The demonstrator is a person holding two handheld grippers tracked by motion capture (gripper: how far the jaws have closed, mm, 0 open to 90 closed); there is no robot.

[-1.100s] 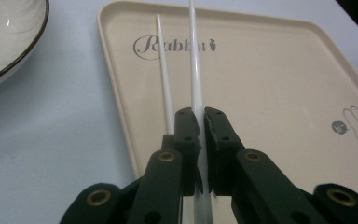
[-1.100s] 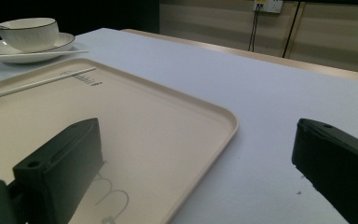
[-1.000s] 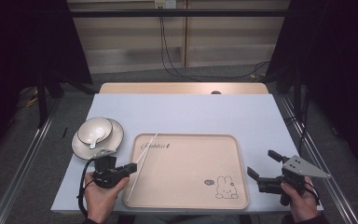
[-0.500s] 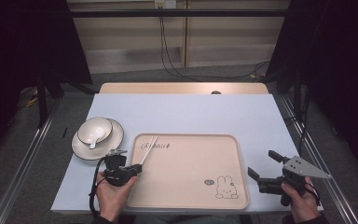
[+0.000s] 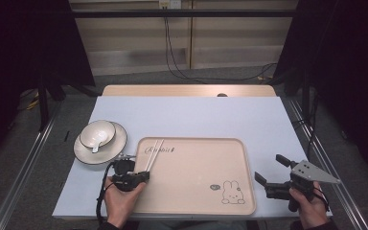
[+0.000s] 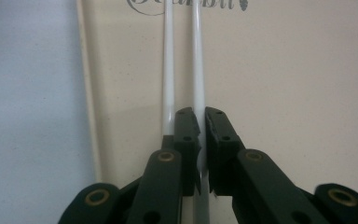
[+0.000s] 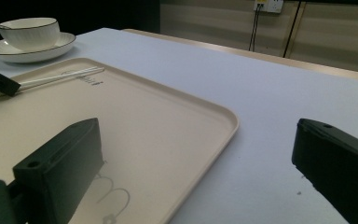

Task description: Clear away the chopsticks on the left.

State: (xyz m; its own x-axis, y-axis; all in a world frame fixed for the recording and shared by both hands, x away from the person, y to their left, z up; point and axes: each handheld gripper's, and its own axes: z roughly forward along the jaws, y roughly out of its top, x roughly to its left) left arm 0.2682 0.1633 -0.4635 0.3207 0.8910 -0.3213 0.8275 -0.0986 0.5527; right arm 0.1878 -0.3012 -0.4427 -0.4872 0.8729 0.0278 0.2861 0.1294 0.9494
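Two white chopsticks (image 5: 153,154) lie side by side on the left part of the beige tray (image 5: 196,179), tips toward the printed script. My left gripper (image 5: 143,175) rests at their near ends by the tray's left rim. In the left gripper view its jaws (image 6: 201,116) are shut on the right chopstick (image 6: 197,56), while the other chopstick (image 6: 168,56) runs just outside the left jaw. My right gripper (image 5: 271,168) stands open off the tray's right edge, low over the table. In the right gripper view it (image 7: 198,158) has nothing between its jaws.
A white bowl (image 5: 97,133) with a spoon sits on a saucer left of the tray, seen far off in the right gripper view (image 7: 28,31). A rabbit drawing (image 5: 230,192) marks the tray's near right corner. Cables hang behind the pale blue table (image 5: 196,115).
My left hand has moved right and lower, from beside the tray's left edge onto the chopsticks' near ends. The right hand has stayed where it was.
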